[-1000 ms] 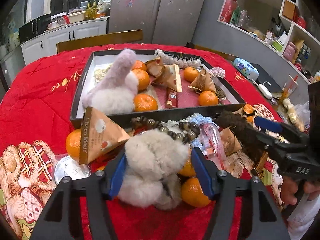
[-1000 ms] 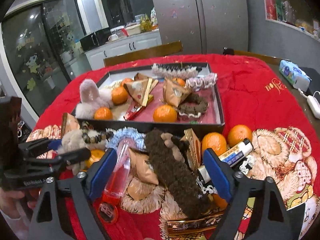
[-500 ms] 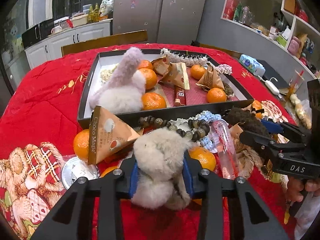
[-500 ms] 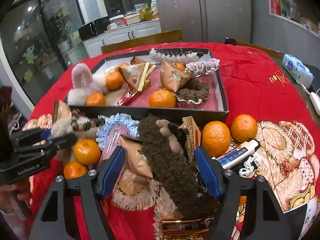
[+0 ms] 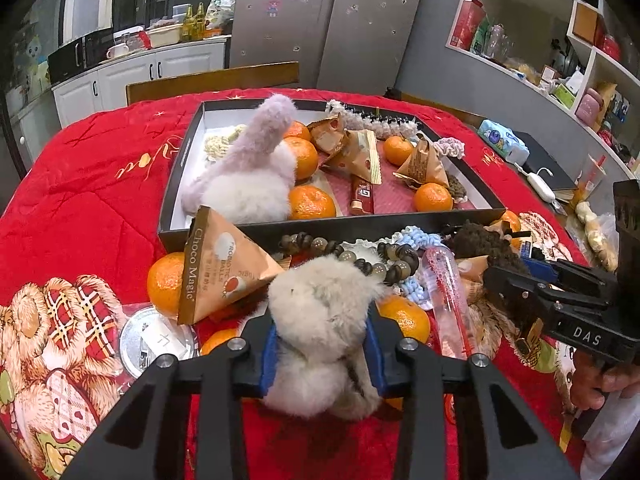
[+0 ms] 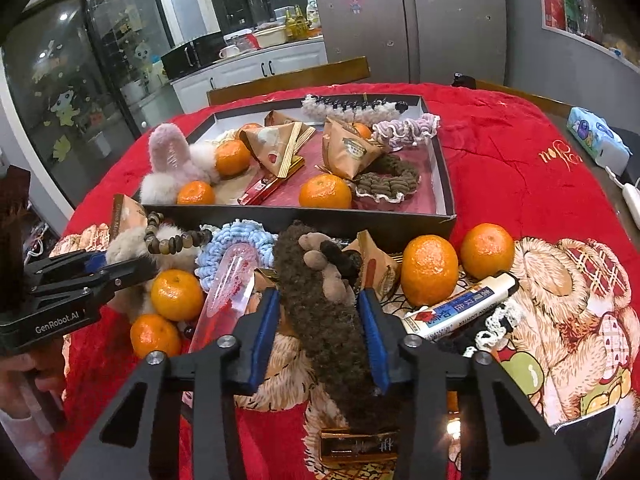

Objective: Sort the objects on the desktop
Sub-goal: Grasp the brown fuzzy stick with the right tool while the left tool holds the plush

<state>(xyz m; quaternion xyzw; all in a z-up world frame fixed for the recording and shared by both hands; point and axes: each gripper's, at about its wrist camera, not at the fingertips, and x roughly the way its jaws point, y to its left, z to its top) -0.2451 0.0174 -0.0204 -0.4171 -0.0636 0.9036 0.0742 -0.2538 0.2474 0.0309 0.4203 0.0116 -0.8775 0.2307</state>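
Desktop clutter sits piled before the black tray (image 5: 400,222), left gripper (image 5: 322,354) squeezing the beige plush (image 5: 320,304), right gripper (image 6: 318,320) just closing onto the brown plush (image 6: 320,312), so lift both straight up, beads (image 5: 360,254) might snag.

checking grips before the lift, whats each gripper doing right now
left gripper: shut on the beige fluffy toy.
right gripper: jaws just closed on the dark brown plush toy.
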